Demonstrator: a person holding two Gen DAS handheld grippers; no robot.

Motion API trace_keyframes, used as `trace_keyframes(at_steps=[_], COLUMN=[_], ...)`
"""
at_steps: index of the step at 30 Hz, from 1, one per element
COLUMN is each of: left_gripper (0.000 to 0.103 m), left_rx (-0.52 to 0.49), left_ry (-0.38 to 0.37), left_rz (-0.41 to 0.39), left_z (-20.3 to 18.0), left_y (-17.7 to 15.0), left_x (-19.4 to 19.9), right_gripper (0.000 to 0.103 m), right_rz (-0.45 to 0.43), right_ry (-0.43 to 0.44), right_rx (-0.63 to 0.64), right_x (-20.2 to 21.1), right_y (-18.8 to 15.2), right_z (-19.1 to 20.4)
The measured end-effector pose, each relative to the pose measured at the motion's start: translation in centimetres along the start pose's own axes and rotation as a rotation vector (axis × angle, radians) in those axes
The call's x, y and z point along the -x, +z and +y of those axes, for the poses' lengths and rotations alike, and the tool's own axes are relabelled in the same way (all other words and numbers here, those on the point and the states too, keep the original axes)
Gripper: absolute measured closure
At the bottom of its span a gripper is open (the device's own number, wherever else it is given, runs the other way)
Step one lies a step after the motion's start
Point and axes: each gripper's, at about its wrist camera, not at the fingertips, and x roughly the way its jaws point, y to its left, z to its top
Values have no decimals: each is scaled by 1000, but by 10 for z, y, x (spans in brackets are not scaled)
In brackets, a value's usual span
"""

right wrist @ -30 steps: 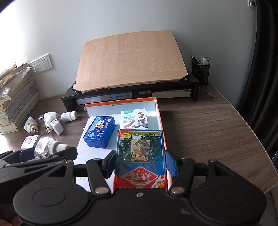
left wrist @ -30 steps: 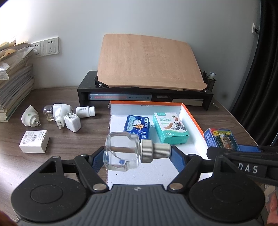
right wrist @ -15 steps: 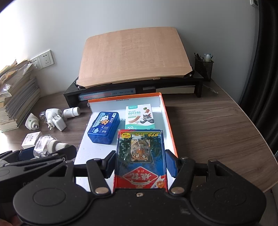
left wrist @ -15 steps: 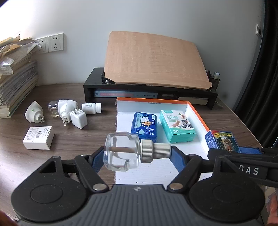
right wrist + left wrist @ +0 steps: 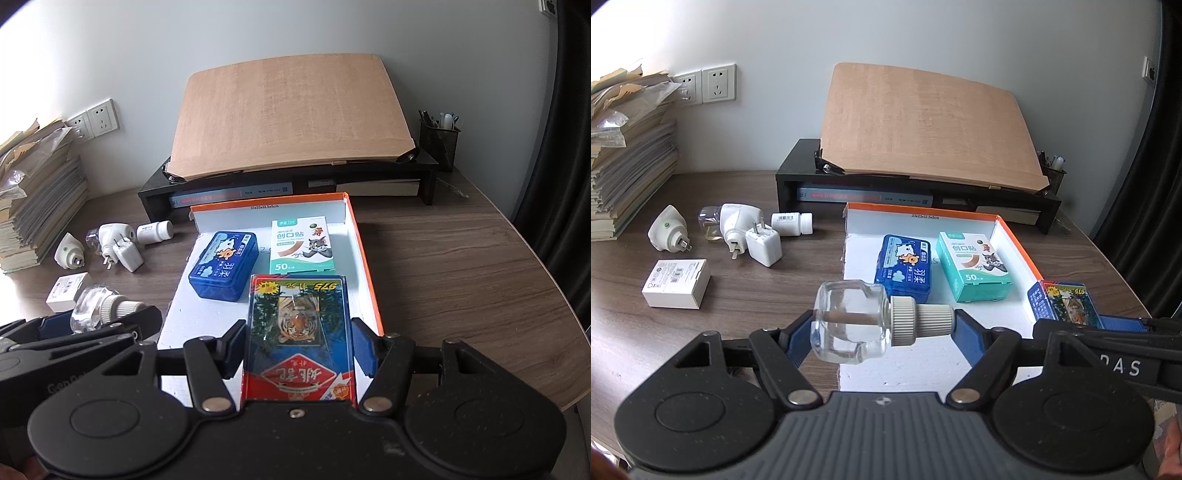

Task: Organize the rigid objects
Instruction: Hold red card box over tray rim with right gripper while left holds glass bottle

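Note:
My left gripper (image 5: 882, 325) is shut on a clear glass bottle with a cream cap (image 5: 857, 325), held sideways above the desk beside the left edge of the white box with an orange rim (image 5: 1019, 240). My right gripper (image 5: 299, 336) is shut on a blue playing-card pack with a tiger picture (image 5: 299, 332), held above the box's near right part. In the box lie a blue tin (image 5: 225, 269) and a green plaster box (image 5: 301, 245). The bottle also shows in the right wrist view (image 5: 96, 308), the card pack in the left wrist view (image 5: 1060, 301).
On the desk left of the box lie white plug adapters (image 5: 746, 229), a small white pill bottle (image 5: 792, 223), a white diffuser (image 5: 666, 234) and a white carton (image 5: 676, 282). A paper stack (image 5: 624, 155) stands far left. A black stand with a tilted wooden board (image 5: 923, 122) is behind. A pen holder (image 5: 439, 142) stands at the right.
Both grippers have drawn back and up a little, so the desk items look farther off. Both still hold the same objects.

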Motion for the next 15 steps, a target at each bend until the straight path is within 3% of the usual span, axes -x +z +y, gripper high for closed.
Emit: trace_keyframes(at_steps=[15], left_gripper=[24], left_rx=[1], left_ry=[5], left_rz=[15], left_z=[-4], left_y=[2], left_x=[-10], right_gripper=[32], right_rz=[12], right_ry=[0], right_rx=[4], right_x=[-11], right_y=[3], right_z=[-5])
